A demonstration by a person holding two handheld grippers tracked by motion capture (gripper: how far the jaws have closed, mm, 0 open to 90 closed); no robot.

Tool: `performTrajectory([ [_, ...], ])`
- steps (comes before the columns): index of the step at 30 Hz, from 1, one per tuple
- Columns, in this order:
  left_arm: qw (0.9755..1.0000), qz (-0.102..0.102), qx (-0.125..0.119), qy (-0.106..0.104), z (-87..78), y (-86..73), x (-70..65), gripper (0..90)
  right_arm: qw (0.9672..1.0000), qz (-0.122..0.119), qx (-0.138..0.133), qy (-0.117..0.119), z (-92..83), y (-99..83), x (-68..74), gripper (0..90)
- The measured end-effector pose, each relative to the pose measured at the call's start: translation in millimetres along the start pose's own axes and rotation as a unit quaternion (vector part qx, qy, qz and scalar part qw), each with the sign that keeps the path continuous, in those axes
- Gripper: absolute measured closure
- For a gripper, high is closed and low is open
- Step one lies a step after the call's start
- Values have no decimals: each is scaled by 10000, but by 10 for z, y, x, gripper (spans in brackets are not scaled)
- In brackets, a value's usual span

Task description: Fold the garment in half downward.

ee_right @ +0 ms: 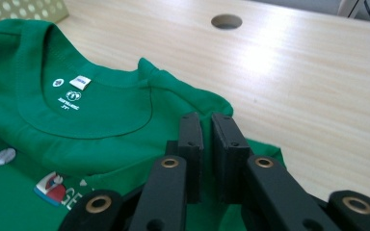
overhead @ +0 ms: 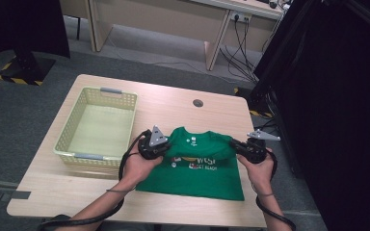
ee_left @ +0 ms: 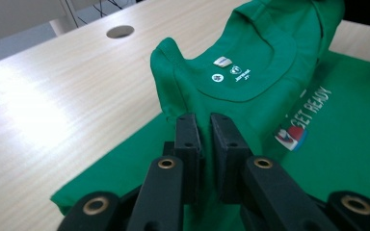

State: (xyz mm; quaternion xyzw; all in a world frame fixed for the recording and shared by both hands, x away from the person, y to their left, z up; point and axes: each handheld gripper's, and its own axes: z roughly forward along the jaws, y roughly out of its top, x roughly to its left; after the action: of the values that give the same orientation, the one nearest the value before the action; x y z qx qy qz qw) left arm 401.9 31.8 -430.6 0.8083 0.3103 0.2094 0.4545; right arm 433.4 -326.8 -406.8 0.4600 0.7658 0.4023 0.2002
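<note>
Midway through folding, both the left gripper [overhead: 160, 148] and right gripper [overhead: 244, 147] clamp the green T-shirt [overhead: 197, 175] at frame centre; the basket [overhead: 68, 137] waits empty at left.

Overhead light is glaring white off the desk [ee_left: 43, 110] beside its round cable hole [ee_right: 226, 21] in both gripper views. Right of the desk, the high view is sinking into blackness, and nearby tongs are blurring slightly.

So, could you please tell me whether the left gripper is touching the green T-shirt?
Touching. The left gripper view shows the left gripper shut on a raised fold of the green T-shirt, cloth pinched between its jaws.
</note>
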Motion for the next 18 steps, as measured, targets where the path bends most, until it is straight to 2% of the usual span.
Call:
performTrajectory([
  [11,9993,-41,350,-122,24,-284,-111,817,9989,39,438,134,69,-241,30,824],
  [18,9986,-112,498,-120,43,-392,-120,813,9978,86,642,161,118,-296,34,819],
])
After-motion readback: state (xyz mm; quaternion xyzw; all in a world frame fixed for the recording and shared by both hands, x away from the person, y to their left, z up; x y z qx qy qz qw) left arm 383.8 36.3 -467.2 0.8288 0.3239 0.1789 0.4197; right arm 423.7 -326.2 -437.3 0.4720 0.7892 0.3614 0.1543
